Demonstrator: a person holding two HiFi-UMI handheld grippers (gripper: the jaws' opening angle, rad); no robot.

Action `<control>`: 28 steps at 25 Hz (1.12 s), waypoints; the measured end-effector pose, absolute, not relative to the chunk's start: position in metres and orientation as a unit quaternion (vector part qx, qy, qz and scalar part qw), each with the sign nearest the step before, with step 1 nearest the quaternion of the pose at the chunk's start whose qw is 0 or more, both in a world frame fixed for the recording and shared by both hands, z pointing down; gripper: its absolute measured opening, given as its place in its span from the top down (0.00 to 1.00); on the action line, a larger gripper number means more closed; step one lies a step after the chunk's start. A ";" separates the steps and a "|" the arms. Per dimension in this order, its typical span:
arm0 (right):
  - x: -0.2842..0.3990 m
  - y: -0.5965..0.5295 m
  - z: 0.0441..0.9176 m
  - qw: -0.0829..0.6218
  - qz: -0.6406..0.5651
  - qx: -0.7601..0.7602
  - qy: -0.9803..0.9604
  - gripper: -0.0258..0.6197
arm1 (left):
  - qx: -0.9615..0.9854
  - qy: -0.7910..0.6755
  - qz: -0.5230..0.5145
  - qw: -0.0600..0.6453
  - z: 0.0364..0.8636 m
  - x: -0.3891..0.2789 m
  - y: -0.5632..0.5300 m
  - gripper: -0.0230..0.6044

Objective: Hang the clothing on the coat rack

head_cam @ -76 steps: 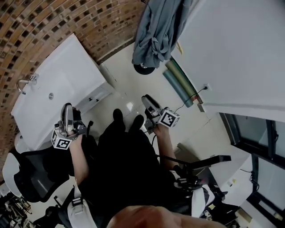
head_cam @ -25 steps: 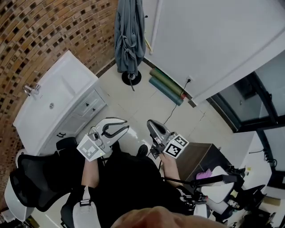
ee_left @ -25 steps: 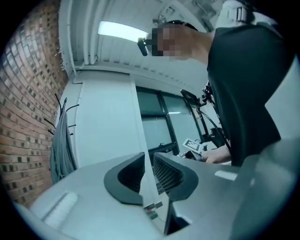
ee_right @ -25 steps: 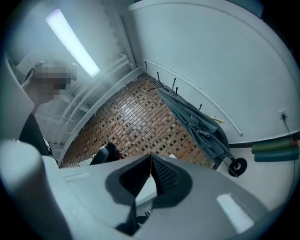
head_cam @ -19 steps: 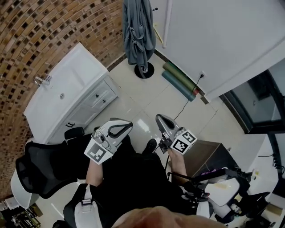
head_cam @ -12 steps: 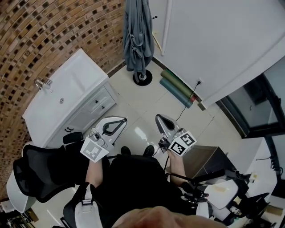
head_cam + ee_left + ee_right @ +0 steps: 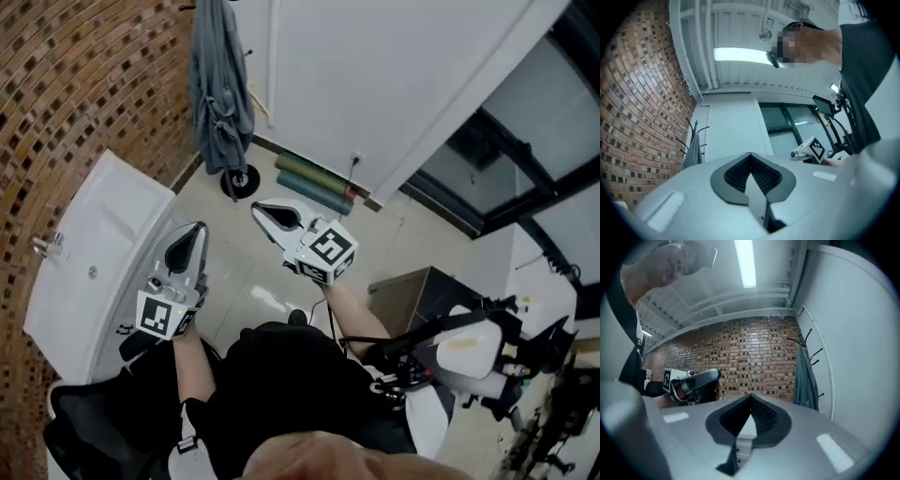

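Nearest the head camera: the person's dark-clothed torso and both forearms, reaching forward.

Left gripper (image 7: 196,230): jaws pressed together, nothing between them; its own view shows the ribbed pads meeting at the tip. It is held over the floor just beside the white vanity (image 7: 89,248).

Right gripper (image 7: 259,209): jaws likewise pressed together and empty. It is a little further forward than the left, the two well apart.

Further out, two rolled mats (image 7: 314,180) lie along the foot of the white wall (image 7: 375,75).

Farthest: the grey clothing (image 7: 219,89) hangs from the coat rack (image 7: 240,180) in the corner where the brick meets the white wall. It drapes down to just above the round base, and neither gripper is touching it. Bare hooks show above it in the right gripper view.

Judgement: the hanging step looks done, with the garment on the rack and both claws free. No second garment is in view. The next move probably calls only for keeping both grippers clear of the rack, so the garment is not snagged or pulled off.
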State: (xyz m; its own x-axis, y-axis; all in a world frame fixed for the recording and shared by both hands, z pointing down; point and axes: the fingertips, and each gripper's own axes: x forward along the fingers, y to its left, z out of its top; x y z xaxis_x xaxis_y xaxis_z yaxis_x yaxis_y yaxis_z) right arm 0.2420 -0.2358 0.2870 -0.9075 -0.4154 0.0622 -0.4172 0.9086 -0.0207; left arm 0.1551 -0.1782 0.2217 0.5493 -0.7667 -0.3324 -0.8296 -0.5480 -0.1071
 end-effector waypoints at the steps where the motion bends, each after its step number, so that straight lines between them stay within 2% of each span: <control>1: 0.240 -0.237 0.285 0.033 0.019 0.216 -0.976 0.96 | -0.866 0.464 0.130 0.131 0.217 0.150 -0.183 0.96; 7: 0.284 -0.232 0.264 0.008 -0.005 0.218 -0.976 0.96 | -0.871 0.448 0.140 0.142 0.201 0.202 -0.190 0.96; 15: 0.299 -0.224 0.244 -0.016 -0.019 0.230 -0.973 0.96 | -0.875 0.429 0.169 0.146 0.191 0.211 -0.174 0.96; 20: 0.336 -0.210 0.235 -0.040 -0.035 0.241 -0.969 0.96 | -0.884 0.409 0.166 0.154 0.188 0.244 -0.163 0.96; 23: 0.330 -0.207 0.228 -0.064 -0.023 0.247 -0.967 0.96 | -0.885 0.408 0.161 0.153 0.187 0.238 -0.164 0.96; 28: 0.323 -0.202 0.222 -0.067 -0.029 0.241 -0.968 0.96 | -0.885 0.421 0.136 0.147 0.196 0.228 -0.162 0.96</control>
